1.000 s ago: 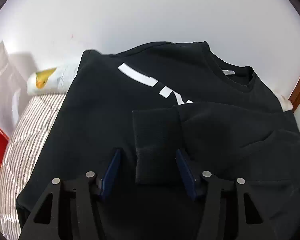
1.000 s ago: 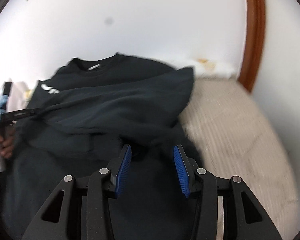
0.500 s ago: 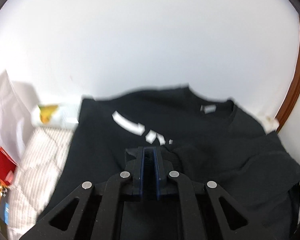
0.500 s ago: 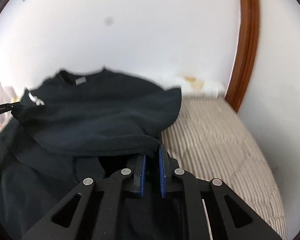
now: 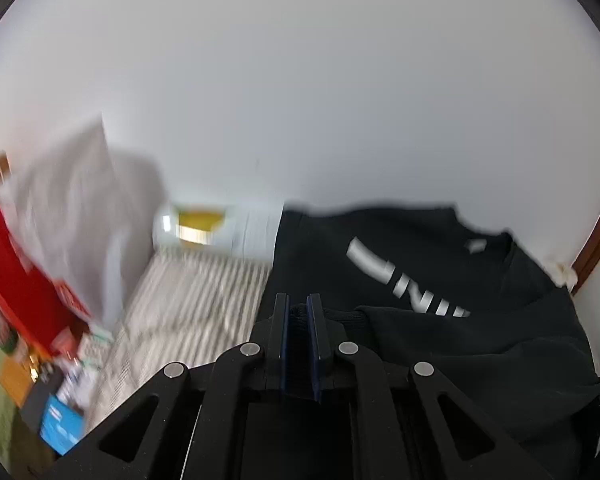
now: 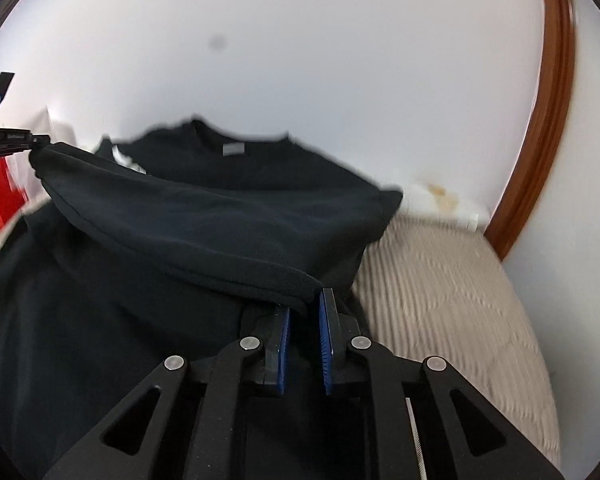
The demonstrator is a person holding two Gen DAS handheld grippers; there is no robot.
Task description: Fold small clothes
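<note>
Sweatshirt (image 5: 440, 280), black w/ white lettering, is lying on striped bedding (image 5: 196, 296), collar at the far side by the wall.

L wrist view: left gripper (image 5: 298, 312) is sitting w/ fingers drawn together, pinching a ribbed black edge of the sweatshirt, prob the sleeve cuff. Cloth is running off to the right from the pinch, over the lettering. Clutter is showing at near left: red box (image 5: 20, 280), white bag (image 5: 68, 208), small blue item, all blurred. Pillow w/ yellow print (image 5: 204, 224) at far left, against the wall.

R wrist view: right gripper (image 6: 303, 320) is clamping the seamed lower edge of the sleeve between its blue pads (image 6: 325, 336), small gap, fabric filling it. Sleeve is hanging slightly slack, off the body, between this grip and the left gripper (image 6: 36, 144) at far left. Neck label is visible at the far side. Wooden bed frame (image 6: 548, 120) curving at right.

Judgement: step in hand = carrying the lifted sleeve across the body to lay it flat. To do it well: keep both pinches tight, keep the span taut so it's not sagging or twisting, move both ends together, lower onto the chest w/ the seam straight, let go only once it's lying flat. Risk: body panel dragging along and bunching.
</note>
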